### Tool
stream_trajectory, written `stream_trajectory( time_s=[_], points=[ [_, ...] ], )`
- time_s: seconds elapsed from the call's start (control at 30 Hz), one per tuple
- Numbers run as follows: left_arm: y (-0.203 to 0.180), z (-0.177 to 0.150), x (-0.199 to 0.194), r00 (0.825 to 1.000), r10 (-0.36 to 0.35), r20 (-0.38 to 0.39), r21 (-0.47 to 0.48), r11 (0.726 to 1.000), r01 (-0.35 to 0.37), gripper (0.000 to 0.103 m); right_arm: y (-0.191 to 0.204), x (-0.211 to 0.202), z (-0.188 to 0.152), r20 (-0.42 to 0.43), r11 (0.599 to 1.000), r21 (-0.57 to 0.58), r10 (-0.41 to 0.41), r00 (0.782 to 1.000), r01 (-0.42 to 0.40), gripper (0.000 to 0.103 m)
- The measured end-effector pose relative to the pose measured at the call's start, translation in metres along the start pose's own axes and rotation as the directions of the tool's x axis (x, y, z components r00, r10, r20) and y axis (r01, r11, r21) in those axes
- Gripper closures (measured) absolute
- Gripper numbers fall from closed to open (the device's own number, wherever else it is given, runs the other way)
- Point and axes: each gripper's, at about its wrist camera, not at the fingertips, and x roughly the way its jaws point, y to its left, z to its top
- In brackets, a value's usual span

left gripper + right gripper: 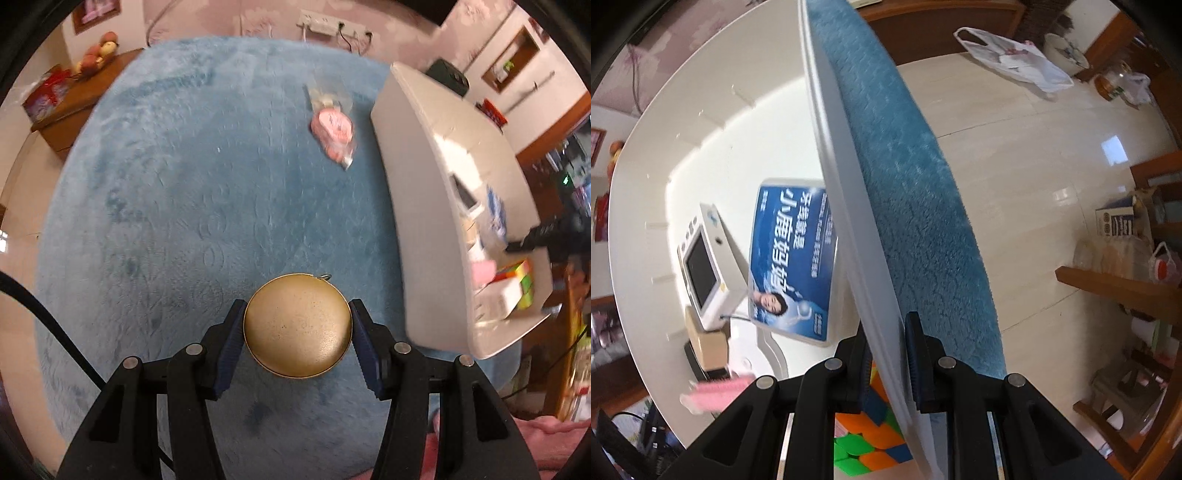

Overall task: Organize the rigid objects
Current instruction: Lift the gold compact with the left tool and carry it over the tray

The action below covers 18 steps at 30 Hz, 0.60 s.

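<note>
The left gripper (297, 332) has its jaws partly spread and pressed on the two sides of a round gold-coloured case (297, 326), which sits low in the centre of the left wrist view with a small ring at its upper right edge. Beneath it spreads a blue plush cloth (184, 203), bare across the whole left and middle of the frame. The only loose thing on it is a pink item in a clear wrapper (334, 129) at upper right, well apart from the case and near the white bin (417, 177). The bin's outer wall runs down the right side of the frame, and its lower corner comes close to the right finger.

The right gripper (886, 365) has its jaws nearly together, pinching the white bin's thin wall (846, 206), which cuts the right wrist view from top centre to bottom centre. To the left of the wall, inside the bin, lie a blue printed box (792, 266), a small white device with a dark screen (705, 266), a pink comb-like piece (716, 393) and a colour cube (868, 439) at the bottom edge. To the right, the cloth's edge (916, 206) falls off to open tiled floor (1034, 155).
</note>
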Motion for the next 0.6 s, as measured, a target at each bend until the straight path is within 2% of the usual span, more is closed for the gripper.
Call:
stream_trajectory(
  time_s=[0.17, 0.4, 0.6],
  points=[
    [-0.029, 0.004, -0.02, 0.999, -0.01, 0.032, -0.007, 1.0, 0.01, 0.045, 0.001, 0.002, -0.003, -0.014, 0.997, -0.074, 0.005, 1.0, -0.006, 0.086],
    [-0.081, 0.015, -0.035, 0.996, -0.034, 0.079, 0.062, 0.998, 0.029, 0.045, 0.005, 0.003, -0.006, -0.035, 0.986, -0.163, 0.02, 0.999, -0.026, 0.086],
    [-0.116, 0.023, -0.033, 0.994, -0.088, 0.066, 0.077, 0.994, 0.083, 0.045, 0.008, 0.003, -0.006, -0.045, 0.976, -0.216, 0.029, 0.999, -0.038, 0.086]
  ],
)
